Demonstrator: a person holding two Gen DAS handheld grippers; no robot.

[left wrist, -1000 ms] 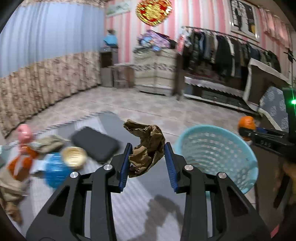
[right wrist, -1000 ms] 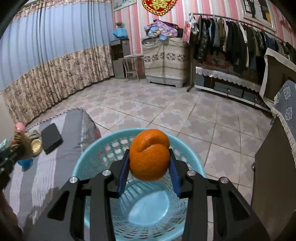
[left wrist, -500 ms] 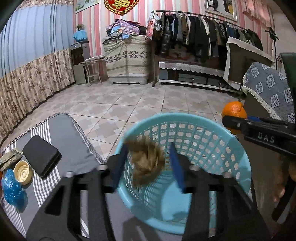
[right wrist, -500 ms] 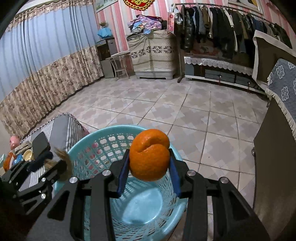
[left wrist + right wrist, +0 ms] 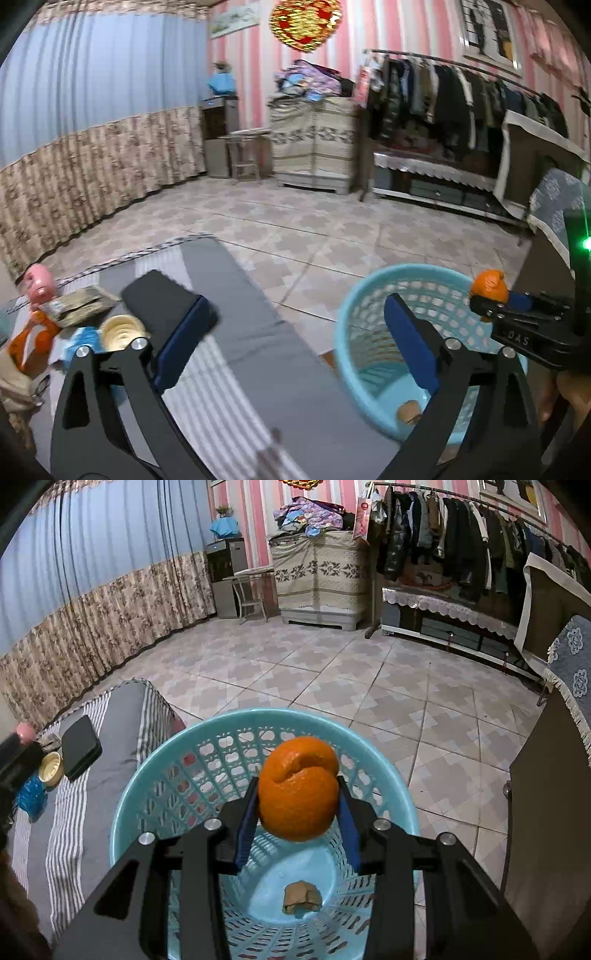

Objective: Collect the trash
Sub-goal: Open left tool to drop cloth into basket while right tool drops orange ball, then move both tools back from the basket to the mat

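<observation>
The light blue basket (image 5: 364, 295) stands on the floor beside the grey striped table (image 5: 243, 332). A crumpled brown paper wad (image 5: 301, 897) lies on the basket's bottom, and part of this paper wad (image 5: 408, 410) shows past my finger in the left wrist view. My left gripper (image 5: 295, 343) hangs over the table edge and the basket's left rim. Its jaws are opening wide, with nothing between them. My right gripper (image 5: 298, 792) is shut on an orange peel (image 5: 298, 801) above the basket (image 5: 177, 746). From the left wrist view, the peel (image 5: 489, 286) sits over the far right rim.
On the table's left end lie a black case (image 5: 162, 299), a pale yellow cap (image 5: 120, 328), a blue bag (image 5: 79, 343), a brown packet (image 5: 81, 302) and a pink toy (image 5: 38, 282). Tiled floor stretches beyond. A dark cabinet (image 5: 546, 812) stands right of the basket.
My left gripper carried the brown paper from the table over the basket and opened. The paper now lies inside, and the gripper has swung back left. The right gripper sank slightly.
</observation>
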